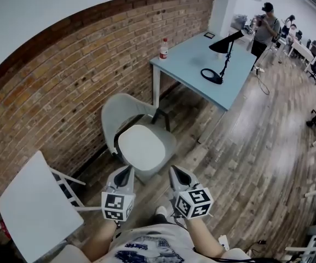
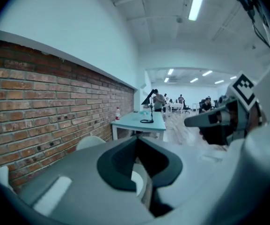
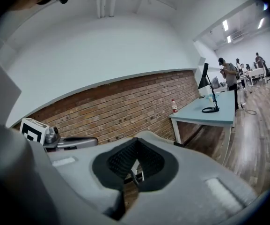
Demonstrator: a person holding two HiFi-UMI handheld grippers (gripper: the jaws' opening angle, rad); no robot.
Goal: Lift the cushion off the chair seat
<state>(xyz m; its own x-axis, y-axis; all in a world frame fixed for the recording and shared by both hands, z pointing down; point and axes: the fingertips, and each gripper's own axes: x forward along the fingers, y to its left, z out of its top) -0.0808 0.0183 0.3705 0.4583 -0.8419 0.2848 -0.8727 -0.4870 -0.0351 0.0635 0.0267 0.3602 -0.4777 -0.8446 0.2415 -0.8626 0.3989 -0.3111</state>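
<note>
Two claws closed in on a chair in an open-plan workroom. In the head view, the left claw (image 1: pixel 127 172) and the right claw (image 1: pixel 175 172) were held side by side at lower centre, both aimed up the frame at the near edge of the grey chair (image 1: pixel 119 112). The pairing suggested a two-handed lift.

The white cushion (image 1: pixel 145 145) lay flat in the seat shell at the centre of the frame. It sat square in its place and untouched, with a strip of wooden floor (image 1: pixel 245 147) showing between it and the claw tips.

In the left gripper view, the left claw (image 2: pixel 137 144) had its jaws pressed together with nothing between them. The right gripper view showed the right claw (image 3: pixel 135 146) likewise closed and empty. That was probably because neither had yet come within reach of the cushion, and both would have to open before taking its front edge.

The chair stood with its back near the brick wall (image 1: pixel 64 92), on the left of the frame. Its open side faced the person, which left the front of the cushion as the easiest place to grip.

Beyond it, at upper right, a pale blue bench (image 1: pixel 196 64) carried a black lamp (image 1: pixel 222 56) and a bottle (image 1: pixel 164 49). Other people (image 1: pixel 267 25) worked at the far end of the room.
</note>
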